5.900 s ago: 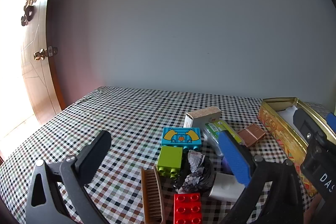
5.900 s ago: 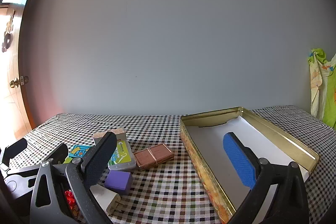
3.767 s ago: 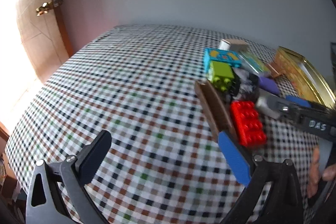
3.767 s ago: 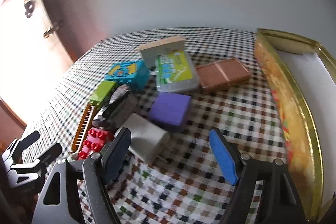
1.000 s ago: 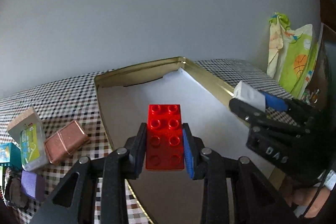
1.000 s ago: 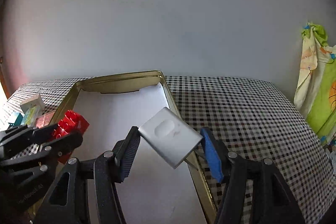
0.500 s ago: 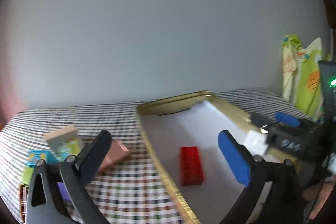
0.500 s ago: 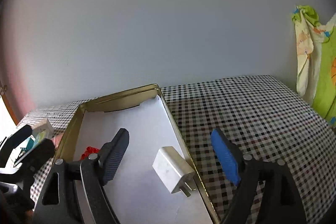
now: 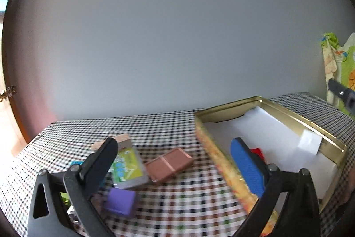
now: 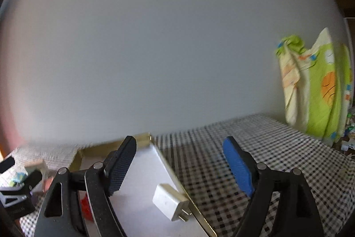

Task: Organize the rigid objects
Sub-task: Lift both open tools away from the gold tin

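Gold tin (image 9: 224, 167), open, white-lined, sits on the checked tabletop (image 9: 168, 126); its patterned long wall faces the loose items.

Inside the tin: red brick (image 9: 257, 151) on the white floor, mostly hidden behind the left claw's blue pad. White charger (image 10: 169, 201) also inside, lying flat just beside the tin's right-hand wall, prongs pointing toward that wall.

Outside the tin, on its patterned-wall side: brown block (image 9: 169, 164) nearest the tin. Beyond it, farther from the tin, a grey case with a green label (image 9: 127, 167), and behind that a pale wooden-topped box (image 9: 121, 140). Purple block (image 9: 121, 202) lies in front of the green-labelled case, apart from the tin. A bit of turquoise and lime green shows farther out still, too hidden to identify.

Left claw (image 9: 173, 161): jaws wide apart, empty, one jaw over the loose items, the other over the tin's floor.

Right claw (image 10: 179, 167): jaws apart, empty, straddling the tin's right-hand wall, charger lying below and between them, untouched.

Green-and-yellow cloth (image 10: 317, 86) hangs well away from the tin, past the tabletop's far edge. Picture is motion-blurred in both views.
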Motion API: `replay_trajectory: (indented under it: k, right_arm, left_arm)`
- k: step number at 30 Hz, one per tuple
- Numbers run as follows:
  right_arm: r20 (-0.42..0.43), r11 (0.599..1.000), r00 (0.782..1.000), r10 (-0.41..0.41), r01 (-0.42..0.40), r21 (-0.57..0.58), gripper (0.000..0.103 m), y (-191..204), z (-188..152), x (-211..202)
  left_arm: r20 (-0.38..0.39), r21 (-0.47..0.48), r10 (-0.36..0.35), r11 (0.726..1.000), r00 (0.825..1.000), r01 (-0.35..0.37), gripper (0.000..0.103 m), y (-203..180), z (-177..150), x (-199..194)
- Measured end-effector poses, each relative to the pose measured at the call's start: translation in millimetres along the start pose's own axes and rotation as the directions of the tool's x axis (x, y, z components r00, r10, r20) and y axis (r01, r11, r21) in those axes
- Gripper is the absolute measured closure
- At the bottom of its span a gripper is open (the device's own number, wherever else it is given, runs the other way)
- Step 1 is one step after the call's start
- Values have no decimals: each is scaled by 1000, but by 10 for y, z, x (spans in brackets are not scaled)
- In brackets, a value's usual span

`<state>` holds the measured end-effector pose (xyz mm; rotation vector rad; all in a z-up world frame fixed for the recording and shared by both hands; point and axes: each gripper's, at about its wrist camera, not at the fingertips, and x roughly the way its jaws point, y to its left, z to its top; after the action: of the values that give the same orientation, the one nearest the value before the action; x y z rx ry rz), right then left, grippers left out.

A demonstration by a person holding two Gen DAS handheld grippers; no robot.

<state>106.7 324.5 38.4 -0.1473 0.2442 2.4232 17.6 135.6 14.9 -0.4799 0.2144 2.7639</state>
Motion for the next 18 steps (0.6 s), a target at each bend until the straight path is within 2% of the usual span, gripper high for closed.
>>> replay_trajectory:
  k: [3, 6, 11, 15, 18]
  right_arm:
    - [29, 1000, 1000, -5, 5, 20, 17, 61, -43, -120]
    - [40, 999, 999, -16, 18, -29, 17, 215, -90, -179]
    - [23, 997, 999, -26, 28, -71, 16, 418, -112, -253]
    - [8, 999, 1000, 7, -7, -37, 16, 525, -158, -335]
    - [0, 998, 1000, 24, -24, -63, 16, 690, -189, -376]
  left_arm:
    - [23, -33, 10, 999, 1000, -9, 0, 117, -17, -29]
    - [34, -55, 14, 998, 999, -12, 0, 184, -35, -56]
    - [6, -57, 20, 998, 1000, -19, 0, 303, -102, -57]
    - [-19, -94, 31, 995, 999, -33, 0, 461, -146, -53]
    - [-45, -115, 48, 992, 998, -53, 0, 614, -193, -73]
